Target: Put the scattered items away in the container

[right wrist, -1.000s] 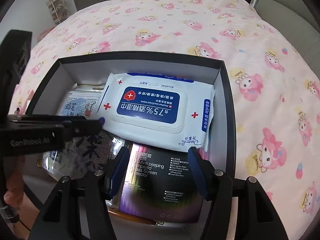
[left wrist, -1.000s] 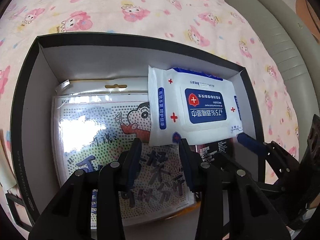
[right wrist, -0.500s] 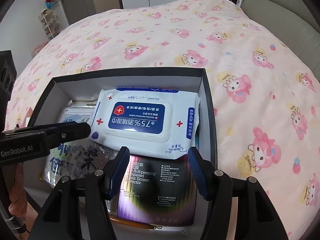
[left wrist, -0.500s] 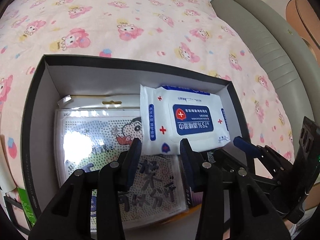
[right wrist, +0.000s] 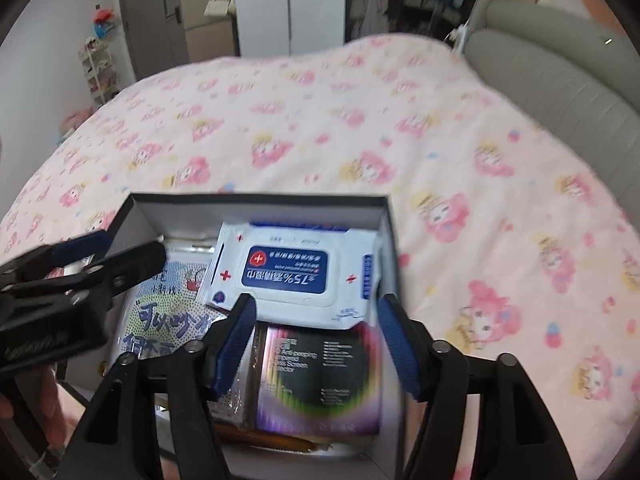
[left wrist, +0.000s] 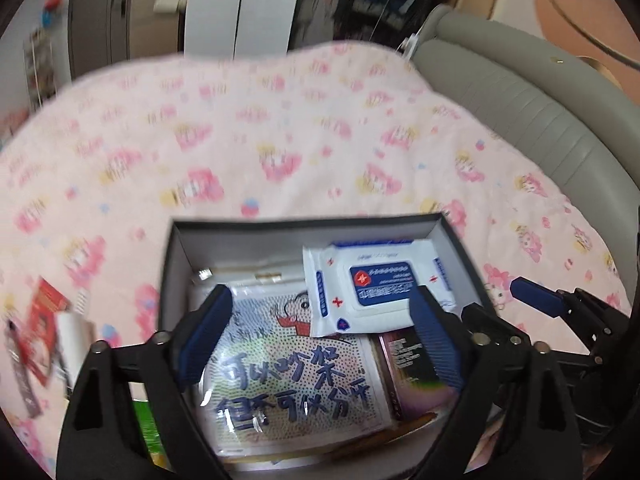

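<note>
A black box [left wrist: 176,264] [right wrist: 390,240] sits on the pink bed. Inside lie a white and blue wipes pack [left wrist: 376,284] [right wrist: 292,272], a cartoon packet with blue writing [left wrist: 292,372] [right wrist: 168,316] and a dark screen protector box [left wrist: 412,368] [right wrist: 316,376]. My left gripper [left wrist: 320,340] is open and empty above the box. My right gripper [right wrist: 316,344] is open and empty above the screen protector box. The right gripper also shows at the right of the left wrist view [left wrist: 536,300]; the left gripper shows at the left of the right wrist view [right wrist: 92,256].
Red and white items [left wrist: 44,324] and something green [left wrist: 144,424] lie on the bed left of the box. A grey padded headboard [left wrist: 520,108] [right wrist: 560,76] runs along the right. Wardrobes and a shelf [right wrist: 100,68] stand beyond the bed.
Both grippers have pulled back and up from the box, which now looks smaller. My left gripper's jaws have opened wider. The items in the box have not moved.
</note>
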### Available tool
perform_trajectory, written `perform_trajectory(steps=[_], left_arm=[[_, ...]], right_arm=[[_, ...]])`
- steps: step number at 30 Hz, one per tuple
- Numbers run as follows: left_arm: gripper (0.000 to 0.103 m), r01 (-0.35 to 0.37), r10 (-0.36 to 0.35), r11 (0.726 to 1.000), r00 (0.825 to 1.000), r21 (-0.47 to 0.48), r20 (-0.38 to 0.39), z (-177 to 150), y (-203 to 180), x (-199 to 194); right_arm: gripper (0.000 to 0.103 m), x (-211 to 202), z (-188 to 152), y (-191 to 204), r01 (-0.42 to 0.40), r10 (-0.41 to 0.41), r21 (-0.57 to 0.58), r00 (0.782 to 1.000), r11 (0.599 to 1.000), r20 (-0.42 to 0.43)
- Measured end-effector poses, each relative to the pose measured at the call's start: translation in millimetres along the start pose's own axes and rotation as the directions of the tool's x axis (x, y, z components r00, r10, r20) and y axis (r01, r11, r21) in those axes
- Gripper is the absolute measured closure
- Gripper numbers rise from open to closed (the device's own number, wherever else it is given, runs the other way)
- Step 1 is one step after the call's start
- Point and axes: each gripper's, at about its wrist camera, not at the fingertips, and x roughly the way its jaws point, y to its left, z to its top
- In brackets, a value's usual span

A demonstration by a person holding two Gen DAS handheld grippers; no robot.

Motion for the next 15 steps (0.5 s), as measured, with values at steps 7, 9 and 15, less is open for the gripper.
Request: perform_trajectory(steps=[7, 9, 15], left_arm=[[0.001, -0.053, 0.054, 0.998, 0.996, -0.022, 0.066, -21, -1, -57], [0.001, -0.066, 0.067, 0.998, 0.995, -0.023, 0.075, -27, 0, -73], [0.001, -0.091, 0.092, 0.996, 0.991, -0.018, 0.093, -45, -1, -116]], right_arm=[[0.040, -66, -17, 6, 0.026, -0.027, 0.021, 0.997, 0.999, 0.078], [0.040, -86, -23, 8, 0.023, -0.026, 0.028, 0.995, 0.999, 0.100], [0.040, -131, -43, 19, 0.001, -0.006, 0.031, 0.990, 1.000, 0.139]])
